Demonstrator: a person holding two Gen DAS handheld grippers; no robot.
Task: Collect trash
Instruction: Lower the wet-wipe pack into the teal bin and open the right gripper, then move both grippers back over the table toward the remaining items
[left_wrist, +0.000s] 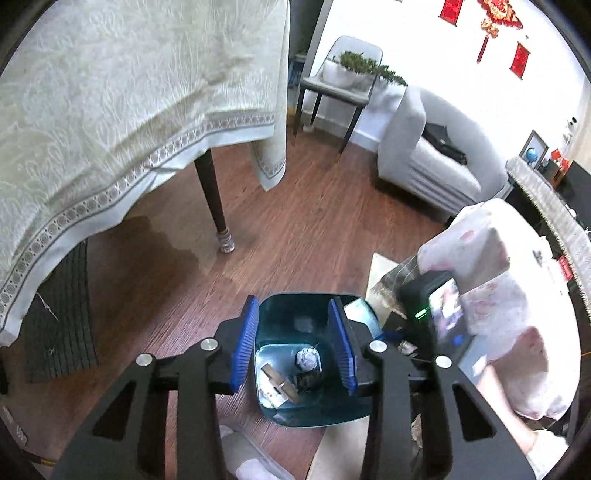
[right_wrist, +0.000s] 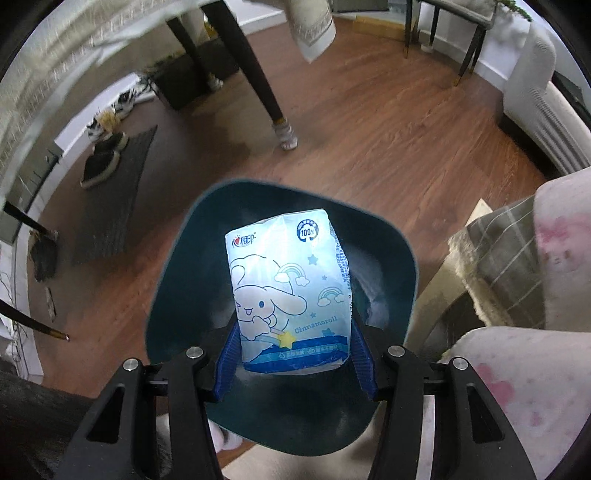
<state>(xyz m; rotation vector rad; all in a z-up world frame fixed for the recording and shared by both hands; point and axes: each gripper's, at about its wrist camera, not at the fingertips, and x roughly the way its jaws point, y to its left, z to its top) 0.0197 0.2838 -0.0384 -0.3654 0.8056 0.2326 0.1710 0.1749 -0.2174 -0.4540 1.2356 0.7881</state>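
A dark teal bin (left_wrist: 314, 369) is seen on the brown wood floor (left_wrist: 295, 221), near the bottom of the left view. A white paper ball (left_wrist: 307, 359), a dark scrap (left_wrist: 308, 381) and a flat brown and white piece (left_wrist: 277, 387) are seen lying in the bottom of the bin. The left tongs (left_wrist: 295, 350) are held above the bin, and nothing is held between the blue pads (left_wrist: 245, 343); they are open with a gap.

In the right view, a blue and white pack (right_wrist: 291, 291) with a cartoon dog on it is gripped by the right tongs (right_wrist: 295, 354) at its near end. The pack is held over the open bin (right_wrist: 177, 295).

A table leg (left_wrist: 212, 195) is seen farther away on the floor, under a pale tablecloth (left_wrist: 110, 110). A dark mat (left_wrist: 59, 328) is seen on the left. A pink and white sleeve (left_wrist: 498, 314) is seen on the right.
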